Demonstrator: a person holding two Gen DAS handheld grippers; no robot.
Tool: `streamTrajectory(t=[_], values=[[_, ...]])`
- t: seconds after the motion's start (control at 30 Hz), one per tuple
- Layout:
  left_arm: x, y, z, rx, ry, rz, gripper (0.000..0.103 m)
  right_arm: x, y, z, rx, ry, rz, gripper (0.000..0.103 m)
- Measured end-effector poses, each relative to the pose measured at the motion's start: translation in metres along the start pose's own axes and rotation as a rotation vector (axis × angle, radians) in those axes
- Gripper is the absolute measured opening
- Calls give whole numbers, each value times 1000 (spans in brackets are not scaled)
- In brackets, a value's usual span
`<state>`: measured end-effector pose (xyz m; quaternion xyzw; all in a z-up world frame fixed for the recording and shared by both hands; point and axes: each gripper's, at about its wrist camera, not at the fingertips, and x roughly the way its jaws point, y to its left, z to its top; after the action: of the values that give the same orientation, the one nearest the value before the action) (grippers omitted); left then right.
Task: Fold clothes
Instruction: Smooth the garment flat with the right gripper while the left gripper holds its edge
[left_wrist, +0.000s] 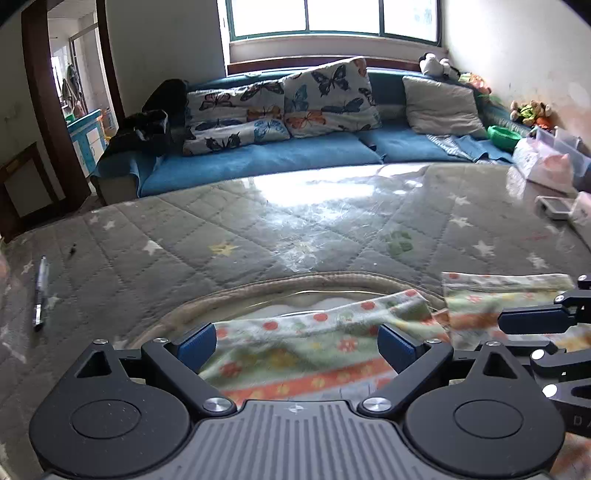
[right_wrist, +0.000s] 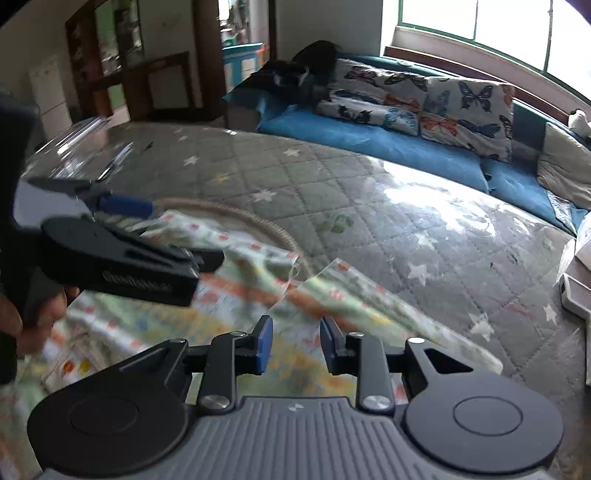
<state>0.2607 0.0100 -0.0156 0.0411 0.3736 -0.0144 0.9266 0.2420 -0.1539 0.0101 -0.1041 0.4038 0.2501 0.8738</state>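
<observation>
Left gripper: jaws spread wide, nothing between the blue pads, floral garment directly beneath. Right gripper: jaws parted by a narrow gap, no cloth pinched, hovering over the same garment.

Garment: pale green with red and yellow flowers and an orange band, lying on the near edge of the grey star-quilted table cover. Two leg-like pieces showing; ends pointing away from the person toward the sofa. Long axis near-to-far in the right wrist view, angled slightly right. Motion blur over much of the print.

Left wrist view only: pen on the cover at far left, well apart from the garment; right gripper's blue finger entering at the right edge; boxes and green bowl at far right.

Right wrist view only: left gripper seen side-on at left, a hand wrapped on its grip; wooden cabinet and doorway beyond.

Beige corded rim curving just past the garment. Clear glossy sheet over the cover, window glare on it.

Far: blue sofa, butterfly cushions, window.
</observation>
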Motion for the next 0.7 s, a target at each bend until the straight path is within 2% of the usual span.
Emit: streamTrajectory(t=[0.23, 0.3, 0.7], values=[[-42, 3, -33, 47, 26, -20, 96, -24, 30, -33, -101, 89, 44, 35], [-54, 0, -46, 70, 32, -30, 96, -31, 42, -45, -137, 104, 51, 39], [-118, -11, -123, 122, 25, -68, 96, -90, 96, -111, -207, 56, 98, 42]])
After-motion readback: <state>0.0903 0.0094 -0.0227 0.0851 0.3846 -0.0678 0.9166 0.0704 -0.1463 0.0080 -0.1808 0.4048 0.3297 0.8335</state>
